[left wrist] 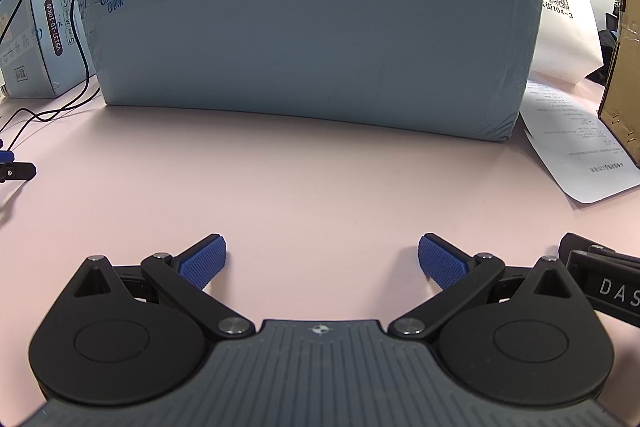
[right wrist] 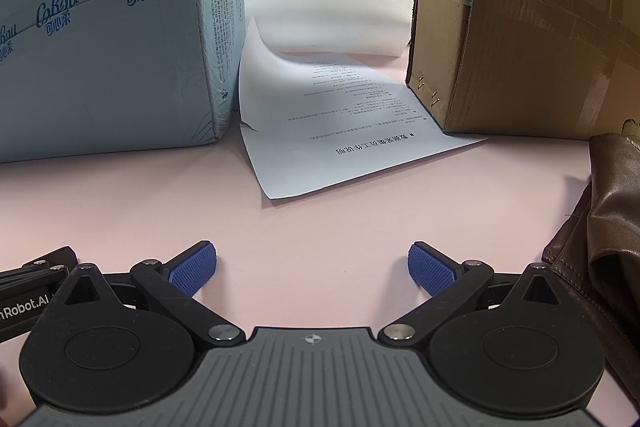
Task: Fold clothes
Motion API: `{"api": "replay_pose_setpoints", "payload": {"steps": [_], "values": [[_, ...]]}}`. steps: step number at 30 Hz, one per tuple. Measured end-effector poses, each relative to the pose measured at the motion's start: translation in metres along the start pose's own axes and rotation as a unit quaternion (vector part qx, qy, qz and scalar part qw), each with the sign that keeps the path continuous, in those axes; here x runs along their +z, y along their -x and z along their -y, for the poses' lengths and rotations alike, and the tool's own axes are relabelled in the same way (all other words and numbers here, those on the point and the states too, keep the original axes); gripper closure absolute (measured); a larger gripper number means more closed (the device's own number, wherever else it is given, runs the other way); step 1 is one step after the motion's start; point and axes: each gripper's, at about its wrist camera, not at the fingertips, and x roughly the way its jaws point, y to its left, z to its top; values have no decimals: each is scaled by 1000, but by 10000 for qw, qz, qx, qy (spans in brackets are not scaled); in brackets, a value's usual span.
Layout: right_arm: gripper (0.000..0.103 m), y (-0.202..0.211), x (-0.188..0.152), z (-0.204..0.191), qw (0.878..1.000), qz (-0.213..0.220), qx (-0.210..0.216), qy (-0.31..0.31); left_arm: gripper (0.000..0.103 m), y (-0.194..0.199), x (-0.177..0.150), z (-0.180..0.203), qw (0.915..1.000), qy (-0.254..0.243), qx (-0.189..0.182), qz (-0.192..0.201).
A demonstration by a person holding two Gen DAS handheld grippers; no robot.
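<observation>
A dark brown leather garment (right wrist: 600, 227) lies bunched at the right edge of the right wrist view, just right of my right gripper (right wrist: 312, 269). That gripper rests low over the pink table (right wrist: 320, 219), open, with nothing between its blue pads (right wrist: 192, 271). In the left wrist view no garment shows. My left gripper (left wrist: 322, 261) is also open and empty over the pink table (left wrist: 300, 179). The other gripper's black body (left wrist: 600, 279) shows at its right; likewise a black gripper body (right wrist: 28, 291) appears at the left of the right wrist view.
A large pale blue carton (left wrist: 312, 19) stands close ahead, also seen as the blue carton (right wrist: 100, 47). A brown cardboard box (right wrist: 520, 27) stands at the right. A printed paper sheet (right wrist: 340, 131) lies between them. Black cables (left wrist: 48, 99) and a small box (left wrist: 44, 27) sit far left.
</observation>
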Motion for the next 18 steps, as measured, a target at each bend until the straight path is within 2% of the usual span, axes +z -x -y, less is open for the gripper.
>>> {"api": "replay_pose_setpoints", "payload": {"steps": [18], "values": [[0,0,0,0,10000,0,-5,1,0,1,1,1,10000,19,-11,-3]]}}
